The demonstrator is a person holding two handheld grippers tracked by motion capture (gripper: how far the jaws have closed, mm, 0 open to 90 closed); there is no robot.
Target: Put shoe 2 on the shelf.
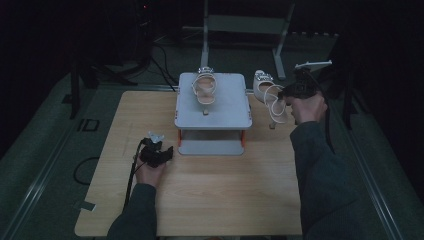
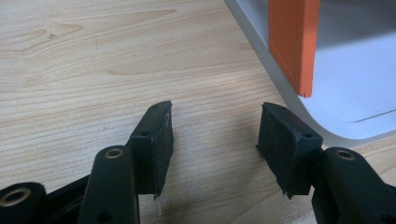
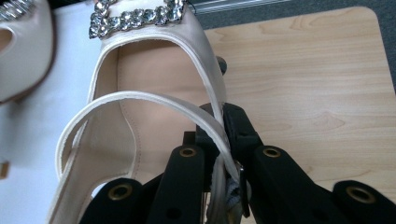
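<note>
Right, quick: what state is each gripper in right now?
Left gripper: open, holding nothing, over the table.
Right gripper: shut on the white sandal's strap.

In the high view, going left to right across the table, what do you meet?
Left tongs → grey stand with a white sandal on top → second white sandal → right tongs gripping its strap.

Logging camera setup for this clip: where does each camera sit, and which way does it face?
High view: above the person's side, facing forward and down on the table; forearms, both grippers.
Left gripper view: low over the wood, open jaws toward the rack.
Right gripper view: jaws shut on the sandal strap.
Shared: high and right views show the sandal.
</note>
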